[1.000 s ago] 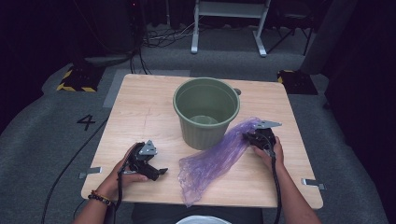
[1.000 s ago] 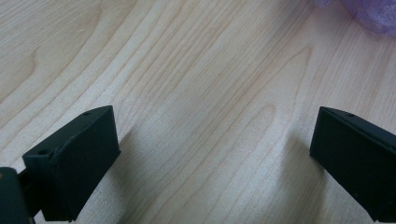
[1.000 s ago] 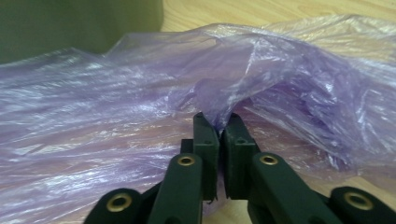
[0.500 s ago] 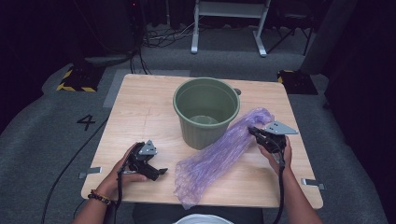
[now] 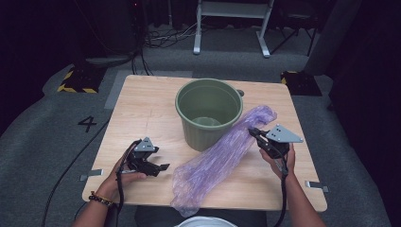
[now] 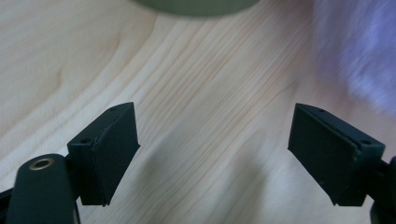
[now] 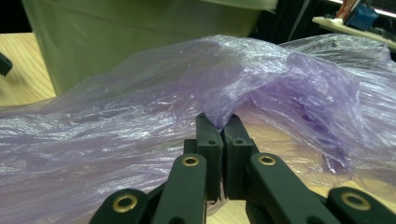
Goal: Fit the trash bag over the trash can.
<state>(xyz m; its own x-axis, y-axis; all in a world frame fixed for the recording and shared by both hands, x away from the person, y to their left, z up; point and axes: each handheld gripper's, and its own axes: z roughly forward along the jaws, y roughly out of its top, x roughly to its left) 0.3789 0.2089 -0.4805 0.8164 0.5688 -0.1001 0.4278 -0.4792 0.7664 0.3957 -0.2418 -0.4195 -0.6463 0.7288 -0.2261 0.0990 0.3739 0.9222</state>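
Tongs first: the right gripper (image 5: 255,133) is clenched on a fold of the purple plastic bag (image 5: 222,156), its two black jaws pressed together with the thin film pinched between their tips, as the right gripper view shows (image 7: 223,122). The pinched fold rises into a small peak above the jaws, and the rest of the film drapes away on both sides. The right hand (image 5: 276,158) holds this gripper above the right part of the wooden table (image 5: 142,109), with the grey three-cornered plate on top.

The left gripper (image 5: 160,167) is released: its jaws stand apart with only bare wood grain between them in the left gripper view (image 6: 215,154), though they have just been closing a little. It rests low over the near left part of the table in the left hand (image 5: 124,174), which wears a beaded bracelet (image 5: 100,199) at the wrist.

The bag lies stretched in a long band from the far right of the table, past the right gripper, down to the near edge, where its end hangs slightly over. Its middle lies just beside the green plastic bucket (image 5: 208,113), which stands upright at the table's centre, open side up. A blurred edge of the bag appears at the upper right of the left gripper view (image 6: 359,56).
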